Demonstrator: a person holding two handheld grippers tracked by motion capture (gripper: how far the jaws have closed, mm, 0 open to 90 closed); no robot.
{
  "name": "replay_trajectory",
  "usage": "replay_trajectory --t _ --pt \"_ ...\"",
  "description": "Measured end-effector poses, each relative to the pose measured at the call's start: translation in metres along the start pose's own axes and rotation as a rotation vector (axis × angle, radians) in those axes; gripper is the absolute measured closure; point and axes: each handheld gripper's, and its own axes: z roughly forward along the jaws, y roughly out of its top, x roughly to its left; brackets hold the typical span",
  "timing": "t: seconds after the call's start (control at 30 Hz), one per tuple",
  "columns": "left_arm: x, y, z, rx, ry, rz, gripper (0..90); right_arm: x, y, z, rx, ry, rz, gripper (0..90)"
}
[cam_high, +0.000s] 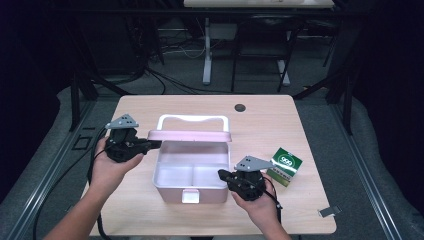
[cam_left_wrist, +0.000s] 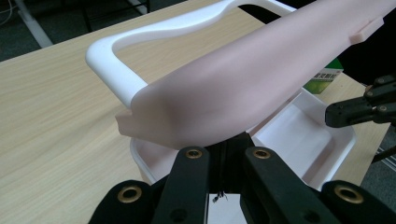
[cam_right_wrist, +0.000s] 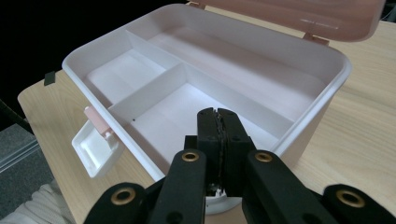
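A pale pink storage box (cam_high: 170, 192) stands open in the middle of the table, its lid (cam_high: 190, 135) raised at the back with a white handle (cam_high: 192, 119). White dividers split the inside (cam_right_wrist: 154, 88) into compartments, which hold nothing. My left gripper (cam_high: 152, 144) is shut, its tip against the lid's left end. In the left gripper view the lid (cam_left_wrist: 243, 79) covers the tips of the fingers (cam_left_wrist: 191, 168). My right gripper (cam_high: 221, 174) is shut with nothing in it, its tip (cam_right_wrist: 218, 116) over the box's right rim (cam_right_wrist: 336, 70).
A small green and white carton (cam_high: 285, 166) lies on the table right of the box, just beyond my right hand. The box's white latch flap (cam_high: 190, 196) hangs open at the front. A dark round hole (cam_high: 240, 107) sits near the table's far edge, a small grey clip (cam_high: 329, 211) near the front right corner.
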Motion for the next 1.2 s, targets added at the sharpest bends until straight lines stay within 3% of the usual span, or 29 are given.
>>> replay_trajectory --t 0.33,0.57,1.2 --pt "0.005 0.012 0.002 -0.012 0.019 -0.01 90.0 0.002 -0.006 0.004 0.026 0.001 -0.009 89.5" --pt "0.009 0.02 0.004 -0.019 0.026 -0.02 90.0 0.005 -0.008 0.006 0.039 0.028 -0.023 90.0" --pt "0.022 0.047 0.015 -0.03 0.071 -0.037 90.0 0.007 -0.009 0.004 0.037 0.005 -0.029 90.0"
